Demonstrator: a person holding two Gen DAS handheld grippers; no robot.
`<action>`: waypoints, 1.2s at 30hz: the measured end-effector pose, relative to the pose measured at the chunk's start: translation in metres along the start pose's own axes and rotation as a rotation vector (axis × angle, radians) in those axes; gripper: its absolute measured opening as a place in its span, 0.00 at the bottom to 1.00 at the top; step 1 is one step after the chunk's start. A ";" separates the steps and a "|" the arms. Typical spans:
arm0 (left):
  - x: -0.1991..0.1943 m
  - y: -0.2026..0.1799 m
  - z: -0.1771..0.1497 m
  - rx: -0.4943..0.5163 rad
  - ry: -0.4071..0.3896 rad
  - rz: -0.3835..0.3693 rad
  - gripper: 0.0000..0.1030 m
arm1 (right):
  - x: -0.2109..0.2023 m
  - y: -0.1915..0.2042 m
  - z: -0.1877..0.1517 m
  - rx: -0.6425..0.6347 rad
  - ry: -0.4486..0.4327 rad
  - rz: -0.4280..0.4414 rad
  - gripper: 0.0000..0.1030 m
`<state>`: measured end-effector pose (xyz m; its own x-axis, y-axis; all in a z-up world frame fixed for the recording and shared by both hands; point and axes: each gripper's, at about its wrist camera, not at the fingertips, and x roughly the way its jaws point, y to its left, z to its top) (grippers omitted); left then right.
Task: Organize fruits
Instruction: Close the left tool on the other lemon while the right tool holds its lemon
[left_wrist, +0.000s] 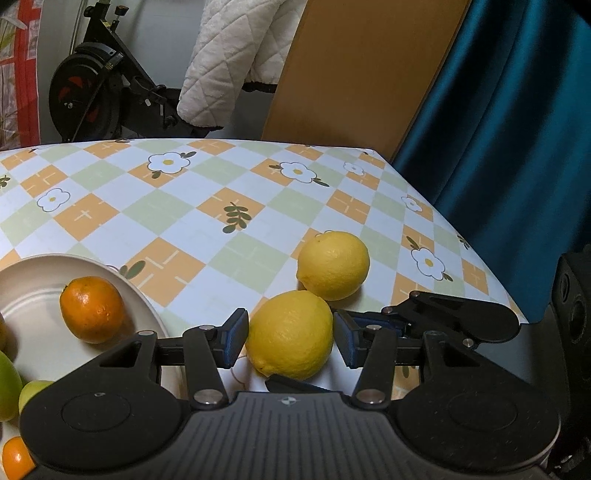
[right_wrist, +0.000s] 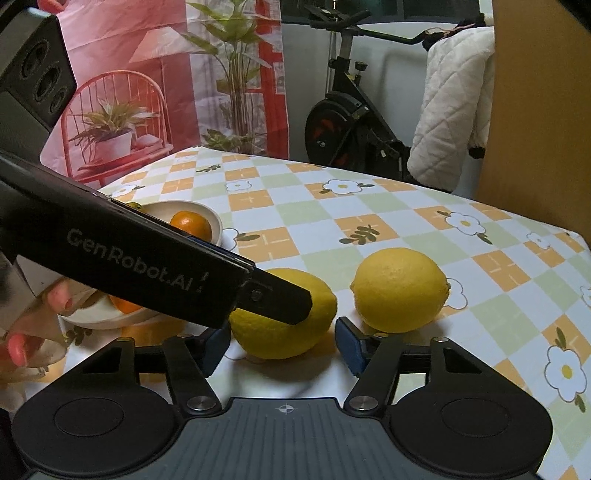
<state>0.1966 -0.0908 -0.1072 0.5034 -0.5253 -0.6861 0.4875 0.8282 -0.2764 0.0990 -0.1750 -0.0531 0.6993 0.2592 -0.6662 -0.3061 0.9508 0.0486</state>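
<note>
Two lemons lie on the flowered tablecloth. The near lemon (left_wrist: 290, 334) (right_wrist: 284, 314) sits between the blue pads of my left gripper (left_wrist: 290, 338), which press on its left and right sides. My right gripper (right_wrist: 282, 343) is closed on the same lemon from another side, its pads meeting the peel. The left gripper's black finger (right_wrist: 275, 299) crosses over this lemon in the right wrist view. The second lemon (left_wrist: 334, 264) (right_wrist: 400, 290) lies free just beyond. A white plate (left_wrist: 144, 306) (right_wrist: 218, 221) to the left holds an orange (left_wrist: 92, 308) (right_wrist: 192, 223).
Green fruits (left_wrist: 9, 387) and another orange (left_wrist: 14, 459) lie at the lower left near the plate. A hand with painted nails (right_wrist: 37, 325) holds the left gripper. The table's right edge (left_wrist: 480, 240) runs close by a blue curtain. An exercise bike (right_wrist: 351, 122) stands behind the table.
</note>
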 end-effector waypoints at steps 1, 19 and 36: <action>-0.001 0.001 0.000 -0.001 -0.002 0.000 0.52 | 0.000 0.000 0.000 0.002 -0.001 -0.003 0.55; -0.005 -0.014 -0.009 0.075 -0.029 0.039 0.52 | -0.002 0.003 -0.005 0.035 -0.010 -0.024 0.54; -0.008 -0.001 -0.009 -0.038 -0.015 0.013 0.56 | -0.004 0.000 -0.006 0.038 -0.018 -0.019 0.54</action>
<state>0.1858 -0.0857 -0.1072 0.5203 -0.5174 -0.6794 0.4537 0.8415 -0.2934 0.0926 -0.1766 -0.0550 0.7161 0.2441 -0.6539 -0.2685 0.9611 0.0647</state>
